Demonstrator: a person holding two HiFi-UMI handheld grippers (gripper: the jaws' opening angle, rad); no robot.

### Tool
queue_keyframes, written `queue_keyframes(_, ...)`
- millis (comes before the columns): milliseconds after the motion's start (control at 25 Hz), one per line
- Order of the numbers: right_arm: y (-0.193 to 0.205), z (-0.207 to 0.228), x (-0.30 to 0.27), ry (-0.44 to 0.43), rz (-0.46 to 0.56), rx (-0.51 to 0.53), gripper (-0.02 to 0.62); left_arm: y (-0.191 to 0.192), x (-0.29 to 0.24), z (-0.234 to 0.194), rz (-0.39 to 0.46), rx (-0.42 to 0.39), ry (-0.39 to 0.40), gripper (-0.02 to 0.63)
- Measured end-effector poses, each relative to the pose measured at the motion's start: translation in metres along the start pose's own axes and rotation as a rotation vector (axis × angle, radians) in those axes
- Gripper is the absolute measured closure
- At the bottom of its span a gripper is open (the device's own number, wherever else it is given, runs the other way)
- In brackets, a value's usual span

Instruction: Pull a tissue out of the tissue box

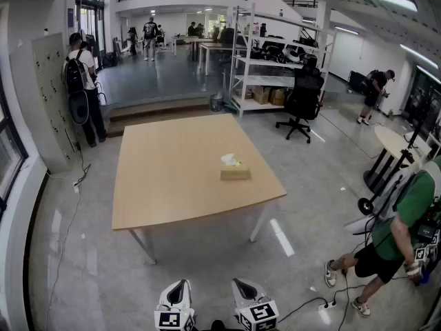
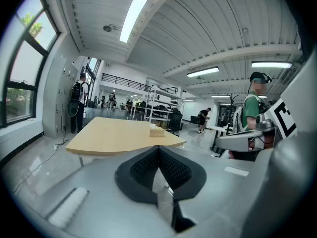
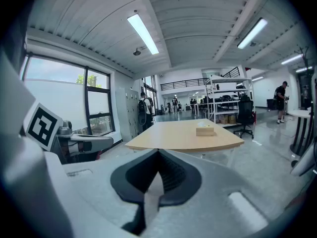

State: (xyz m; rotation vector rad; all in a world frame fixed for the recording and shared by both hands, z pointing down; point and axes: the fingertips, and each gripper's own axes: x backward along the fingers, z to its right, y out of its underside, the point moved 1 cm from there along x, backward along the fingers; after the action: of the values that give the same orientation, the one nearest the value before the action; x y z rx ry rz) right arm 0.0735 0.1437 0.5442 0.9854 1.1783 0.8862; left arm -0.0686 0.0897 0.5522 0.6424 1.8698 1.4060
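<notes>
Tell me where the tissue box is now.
In the head view, the tissue box sits on the wooden table, toward its right edge, with a white tissue poking from its top.

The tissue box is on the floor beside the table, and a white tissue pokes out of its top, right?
Not quite. The tissue box sits on the table, not on the floor; the head view shows it. A white tissue does poke out of its top.
</notes>
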Motion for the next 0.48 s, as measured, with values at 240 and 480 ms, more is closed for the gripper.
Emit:
queue_keyframes(240,0.006,0.001,0.003,0.007,0.004,-0.002,0.606,0.003,0.003,0.001,-0.002,0.002,-0.001,0.588)
queue_keyframes(480,0.013,0.004,0.009,0.016,0.007,-0.01,0.606,0.002,0.007,0.005,-0.002,0.012,-0.004,0.588)
